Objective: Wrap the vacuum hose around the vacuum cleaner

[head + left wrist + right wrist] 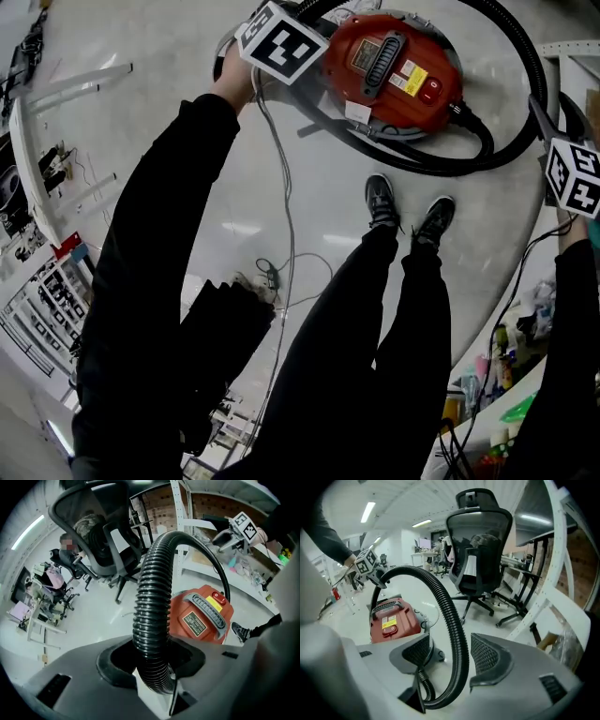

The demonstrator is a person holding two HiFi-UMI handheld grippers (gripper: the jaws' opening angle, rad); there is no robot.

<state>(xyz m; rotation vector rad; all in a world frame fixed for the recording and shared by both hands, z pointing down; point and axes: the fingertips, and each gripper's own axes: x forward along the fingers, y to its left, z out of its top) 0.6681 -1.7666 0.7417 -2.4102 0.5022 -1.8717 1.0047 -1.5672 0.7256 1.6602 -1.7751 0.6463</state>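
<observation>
The red vacuum cleaner (394, 70) stands on the pale floor ahead of the person's feet. Its black ribbed hose (450, 164) curves around the front and right of the body. In the left gripper view my left gripper (152, 665) is shut on the hose (152, 597), which rises upright from the jaws and arches over the vacuum (201, 618). Its marker cube (281, 42) sits just left of the vacuum. My right gripper (452, 656) is open; the hose (450, 616) passes between its pads (487, 656) with a gap. The right cube (574, 173) is at the far right.
The person's shoes (382, 202) stand just short of the vacuum. A thin cable (286, 234) trails across the floor. A black office chair (480, 550) stands beyond the vacuum. White shelving (553, 602) is close on the right, and a cluttered shelf (497, 375) at lower right.
</observation>
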